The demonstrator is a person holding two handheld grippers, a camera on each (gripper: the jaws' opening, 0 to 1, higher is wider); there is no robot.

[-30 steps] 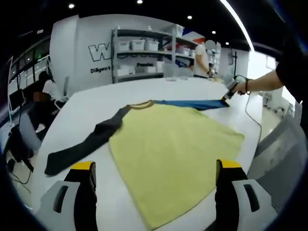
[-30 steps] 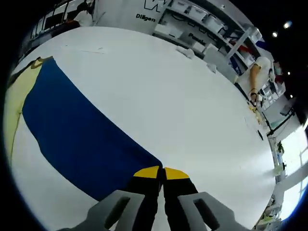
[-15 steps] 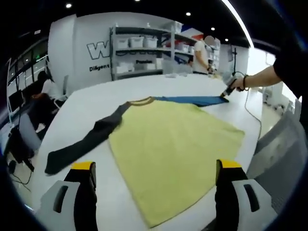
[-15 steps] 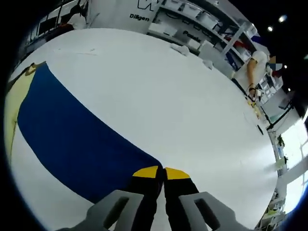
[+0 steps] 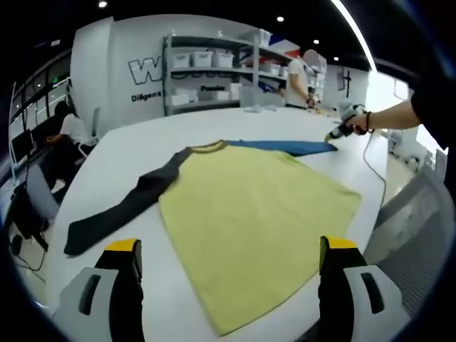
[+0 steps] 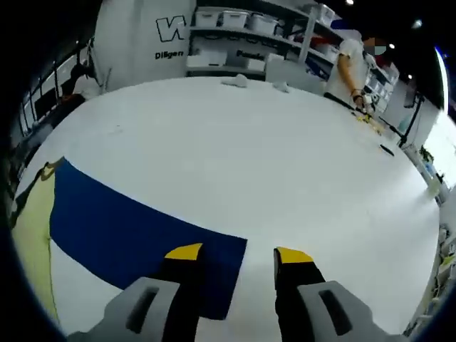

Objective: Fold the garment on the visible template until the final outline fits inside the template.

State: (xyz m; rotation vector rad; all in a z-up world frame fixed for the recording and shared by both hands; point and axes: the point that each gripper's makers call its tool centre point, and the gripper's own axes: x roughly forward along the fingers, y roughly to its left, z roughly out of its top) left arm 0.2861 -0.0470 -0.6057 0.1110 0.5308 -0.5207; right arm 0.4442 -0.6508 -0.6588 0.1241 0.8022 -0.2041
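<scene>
Left gripper view: the left gripper (image 5: 231,249) is seen with its jaws wide apart, holding nothing, poised above the near edge of the white bench (image 5: 128,146). The garment (image 5: 249,206) is spread flat on the bench, its yellow body between and beyond the jaws. A dark sleeve (image 5: 117,210) is extended toward 8 o'clock, and a blue sleeve (image 5: 285,147) is stretched toward 2 o'clock. A brown collar (image 5: 206,147) is noted at the top of the body. The right gripper (image 5: 335,135) is seen at the far end of the blue sleeve, held in a hand (image 5: 354,122); its jaw state cannot be told from this view. Shelves (image 5: 214,71) with white bins and a standing person (image 5: 298,75) are recorded at 12 o'clock, and a seated person (image 5: 68,132) at 9 o'clock.

Right gripper view: the right gripper (image 6: 237,253) is seen with its jaws parted and gripping nothing. Its left jaw lies over the cuff end of the blue sleeve (image 6: 135,231); the right jaw is over bare bench (image 6: 285,164). The sleeve lies flat and runs toward 9 o'clock, where the yellow body (image 6: 32,242) and collar (image 6: 46,171) are met. No template outline can be made out in either view.
</scene>
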